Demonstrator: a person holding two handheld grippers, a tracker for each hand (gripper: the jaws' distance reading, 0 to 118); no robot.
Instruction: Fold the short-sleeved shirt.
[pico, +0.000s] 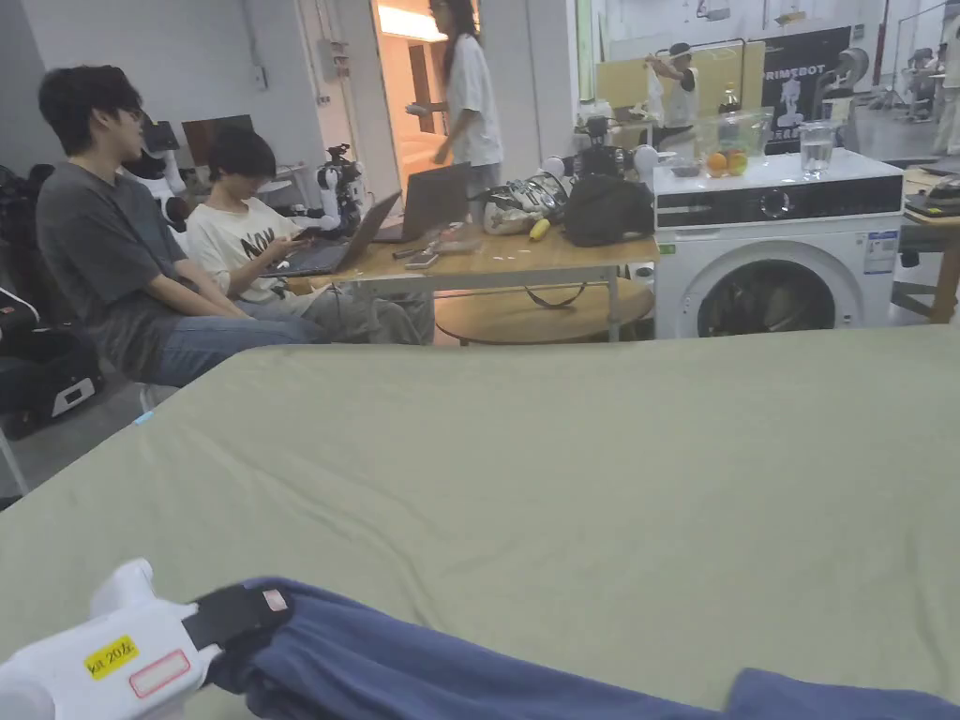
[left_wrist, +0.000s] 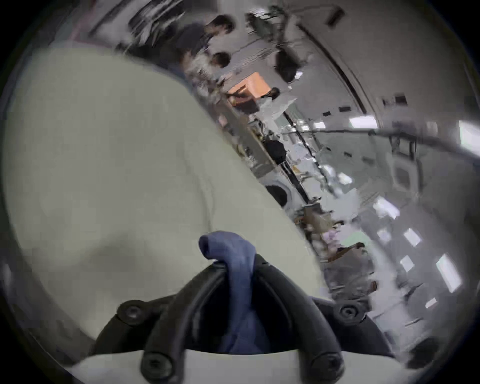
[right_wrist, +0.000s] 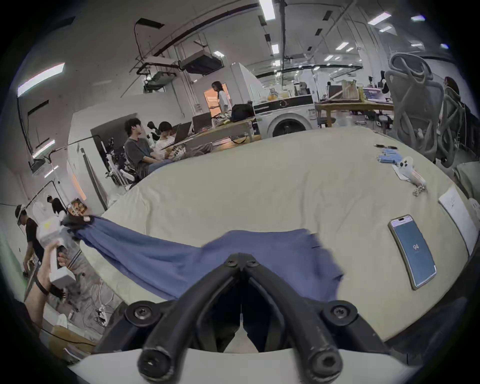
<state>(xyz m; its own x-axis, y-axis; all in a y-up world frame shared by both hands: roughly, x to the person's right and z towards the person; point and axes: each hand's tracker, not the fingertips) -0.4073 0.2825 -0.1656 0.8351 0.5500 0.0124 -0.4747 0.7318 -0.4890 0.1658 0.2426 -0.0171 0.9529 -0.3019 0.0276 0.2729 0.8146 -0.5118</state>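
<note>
A blue short-sleeved shirt (pico: 422, 666) lies stretched along the near edge of the green-covered table (pico: 562, 469). At the bottom left of the head view my white left gripper (pico: 272, 605) is shut on one end of it. In the left gripper view a bunch of blue shirt (left_wrist: 228, 249) pokes out past the closed jaws of the left gripper (left_wrist: 239, 265). In the right gripper view the right gripper (right_wrist: 240, 259) has its jaws together at a raised hump of the shirt (right_wrist: 161, 257). From there the cloth runs left to the left gripper (right_wrist: 75, 224), held off the table's edge.
On the table's right side lie a phone (right_wrist: 413, 252), a sheet of paper (right_wrist: 459, 223) and a small white device (right_wrist: 410, 171). Office chairs (right_wrist: 415, 109) stand at the far right. Beyond the table are seated people (pico: 103, 234), a desk and a washing machine (pico: 778, 253).
</note>
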